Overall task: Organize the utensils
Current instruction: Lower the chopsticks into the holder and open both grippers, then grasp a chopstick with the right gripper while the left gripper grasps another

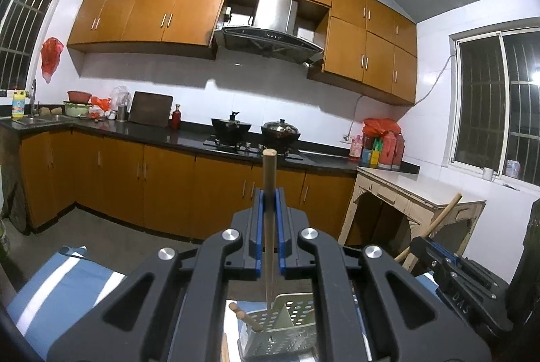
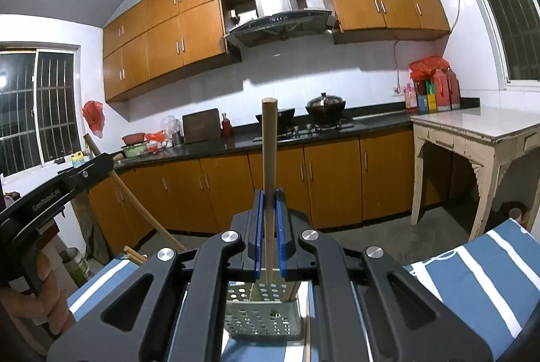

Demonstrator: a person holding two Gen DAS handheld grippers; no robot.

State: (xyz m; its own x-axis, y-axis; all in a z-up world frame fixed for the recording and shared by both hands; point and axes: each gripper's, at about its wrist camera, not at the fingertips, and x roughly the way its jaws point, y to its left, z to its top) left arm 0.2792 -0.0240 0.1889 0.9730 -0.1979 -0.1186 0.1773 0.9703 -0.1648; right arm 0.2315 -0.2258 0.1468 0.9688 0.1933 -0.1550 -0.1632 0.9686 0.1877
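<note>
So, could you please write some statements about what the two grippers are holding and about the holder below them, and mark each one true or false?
1. The left gripper is shut on a wooden chopstick. True.
2. The right gripper is open and holds nothing. False: it is shut on a chopstick of its own.
3. Both held chopsticks stand about upright, lower ends toward the perforated metal holder. True.
4. The holder is a solid ceramic cup. False: it is metal with round holes.
5. The holder has no chopsticks in it yet. False: other sticks already lean inside.
6. The holder stands on a blue and white striped cloth. True.
</note>
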